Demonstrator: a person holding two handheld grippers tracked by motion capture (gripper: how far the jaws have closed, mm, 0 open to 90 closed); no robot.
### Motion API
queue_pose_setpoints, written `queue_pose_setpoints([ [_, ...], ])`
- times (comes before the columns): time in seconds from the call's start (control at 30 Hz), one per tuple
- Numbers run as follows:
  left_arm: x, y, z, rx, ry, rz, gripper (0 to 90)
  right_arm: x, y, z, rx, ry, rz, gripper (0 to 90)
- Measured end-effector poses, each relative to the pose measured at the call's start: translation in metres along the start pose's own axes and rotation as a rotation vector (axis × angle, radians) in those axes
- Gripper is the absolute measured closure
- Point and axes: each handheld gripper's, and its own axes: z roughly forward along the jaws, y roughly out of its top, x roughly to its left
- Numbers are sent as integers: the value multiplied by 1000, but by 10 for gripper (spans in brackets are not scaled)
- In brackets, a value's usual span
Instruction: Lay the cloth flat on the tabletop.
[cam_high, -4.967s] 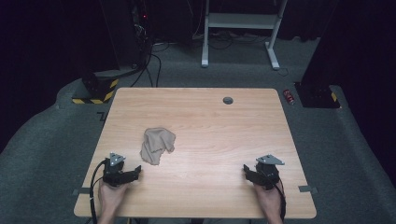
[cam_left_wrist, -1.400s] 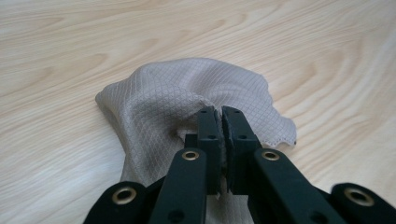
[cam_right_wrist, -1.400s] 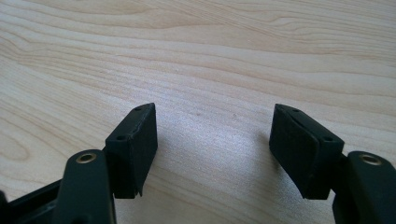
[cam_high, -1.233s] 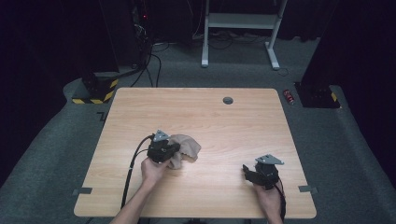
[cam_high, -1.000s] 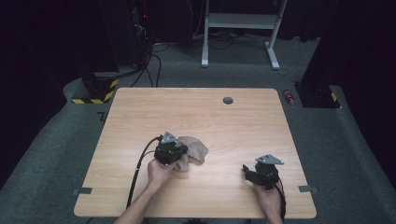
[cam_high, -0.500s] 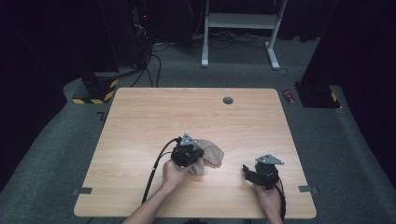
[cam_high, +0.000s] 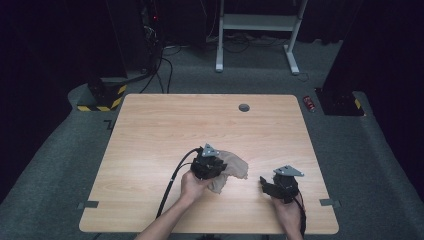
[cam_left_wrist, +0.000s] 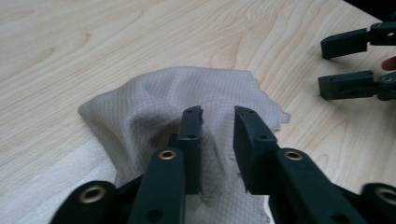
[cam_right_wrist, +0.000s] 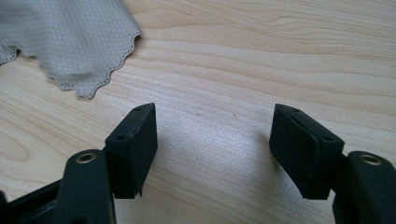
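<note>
One beige cloth (cam_high: 231, 167) lies crumpled on the wooden table (cam_high: 160, 130), lower centre of the high view, its long axis slanting from upper left to lower right. Two grippers. The left gripper (cam_left_wrist: 217, 128), reaching up from the bottom edge, has just been opening its jaws over the cloth, now slightly apart. The right gripper (cam_right_wrist: 212, 140), lower right, rests with jaws wide apart, holding nothing.

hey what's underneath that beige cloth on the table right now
The cloth lies straight on the wooden table, bunched into a hump. The left gripper has just been opening, its fingers apart over the fabric. Whatever might sit under the hump is covered.
</note>
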Motion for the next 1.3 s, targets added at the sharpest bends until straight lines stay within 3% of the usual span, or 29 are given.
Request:
queue_pose_setpoints([
  [0.2, -3, -6, -14, 20, 33, 44, 622, 0, 0, 0, 0, 0, 0, 320],
  [0.37, -11, -17, -16, 38, 32, 38, 605, 0, 0, 0, 0, 0, 0, 319],
  [0.63, -15, -13, 1, 74, 151, 116, 613, 0, 0, 0, 0, 0, -1, 319],
  [0.77, -11, -13, 5, 89, 155, 113, 741, 0, 0, 0, 0, 0, 0, 319],
  [0.9, -7, -12, 4, 90, 127, 93, 880, 0, 0, 0, 0, 1, 0, 319],
  [1.1, 1, -6, -8, 41, 100, 52, 892, 1, 0, 0, -1, 1, 1, 329],
  [1.3, 11, 4, -23, -6, 96, 26, 894, 4, -1, -2, -13, 21, -23, 450],
])
